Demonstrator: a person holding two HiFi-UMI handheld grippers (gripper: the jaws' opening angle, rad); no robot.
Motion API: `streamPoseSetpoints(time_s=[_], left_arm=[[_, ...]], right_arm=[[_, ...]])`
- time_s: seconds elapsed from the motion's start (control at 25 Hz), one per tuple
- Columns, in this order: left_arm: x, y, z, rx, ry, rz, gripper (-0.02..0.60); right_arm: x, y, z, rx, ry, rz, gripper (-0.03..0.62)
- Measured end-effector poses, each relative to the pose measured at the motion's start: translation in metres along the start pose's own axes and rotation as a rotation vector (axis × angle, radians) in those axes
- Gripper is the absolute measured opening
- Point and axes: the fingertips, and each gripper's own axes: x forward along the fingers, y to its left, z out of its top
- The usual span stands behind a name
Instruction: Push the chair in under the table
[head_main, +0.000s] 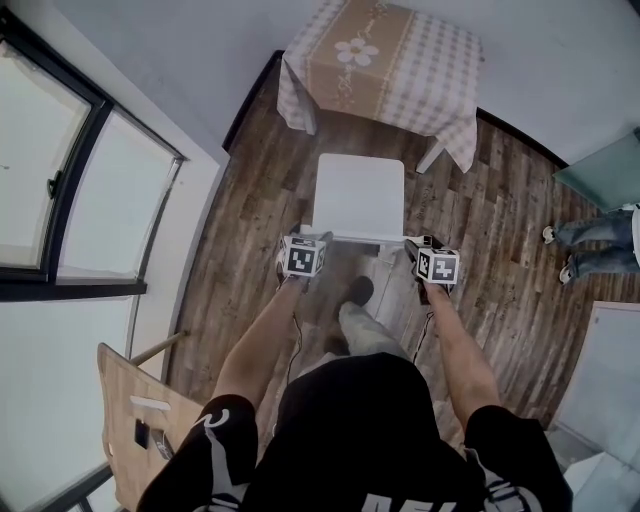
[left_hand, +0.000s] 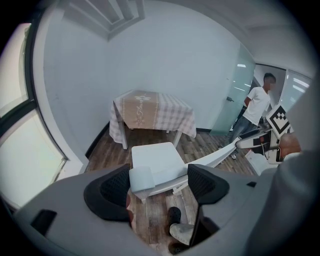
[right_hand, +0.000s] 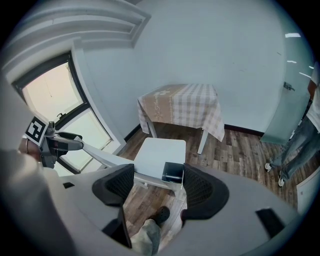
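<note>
A white chair (head_main: 359, 195) stands on the wood floor with its seat facing a table (head_main: 384, 57) draped in a beige checked cloth, a short gap between them. Its top back rail (head_main: 362, 239) runs between my two grippers. My left gripper (head_main: 309, 243) sits at the rail's left end, jaws open, with the rounded rail end (left_hand: 141, 179) close to the left pad. My right gripper (head_main: 421, 248) is at the right end, also open, the square rail end (right_hand: 173, 172) beside its right pad. The table also shows in both gripper views (left_hand: 150, 114) (right_hand: 181, 106).
A large window (head_main: 60, 190) and a white wall line the left side. Another person (head_main: 592, 240) stands at the right near a glass door (left_hand: 235, 92). A wooden board (head_main: 135, 425) is at the lower left. My own shoe (head_main: 358, 290) is behind the chair.
</note>
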Motion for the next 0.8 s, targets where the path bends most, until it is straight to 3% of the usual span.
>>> streamPoseSetpoints(time_s=[0.8], left_arm=[[0.070, 0.022, 0.090, -0.004, 0.031, 0.004, 0.356]], right_arm=[[0.055, -0.043, 0.085, 0.027, -0.002, -0.005, 0.316]])
